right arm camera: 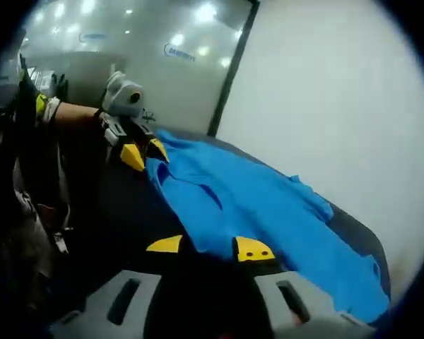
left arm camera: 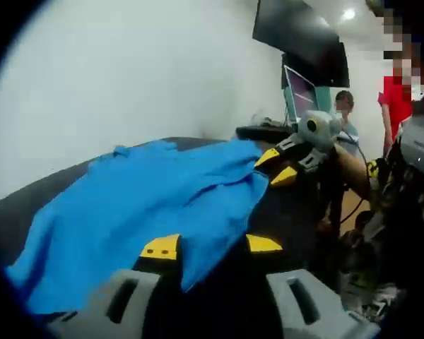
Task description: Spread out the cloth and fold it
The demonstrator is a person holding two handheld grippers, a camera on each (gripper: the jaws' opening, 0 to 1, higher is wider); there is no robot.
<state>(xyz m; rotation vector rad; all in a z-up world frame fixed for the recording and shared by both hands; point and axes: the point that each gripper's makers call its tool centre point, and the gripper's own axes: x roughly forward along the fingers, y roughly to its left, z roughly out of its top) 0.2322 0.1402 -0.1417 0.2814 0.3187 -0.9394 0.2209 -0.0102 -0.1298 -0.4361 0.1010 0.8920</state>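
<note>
Cloth [left arm camera: 148, 205], bright blue, lies rumpled and partly spread on a dark table [left arm camera: 28, 205] beside a white wall [left arm camera: 127, 70]. Its near edge passes between the yellow-tipped jaws of the left gripper [left arm camera: 210, 246], which stand apart. The right gripper [right arm camera: 208, 247] has its jaws apart too, at another edge of the cloth [right arm camera: 268, 212]. No containers are visible. People stand behind.

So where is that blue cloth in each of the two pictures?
Left gripper view: the blue cloth spreads across the left and centre, reaching down between this view's jaws.
Right gripper view: the blue cloth runs from centre to lower right.
Shared landmark: the dark table beneath it.
</note>
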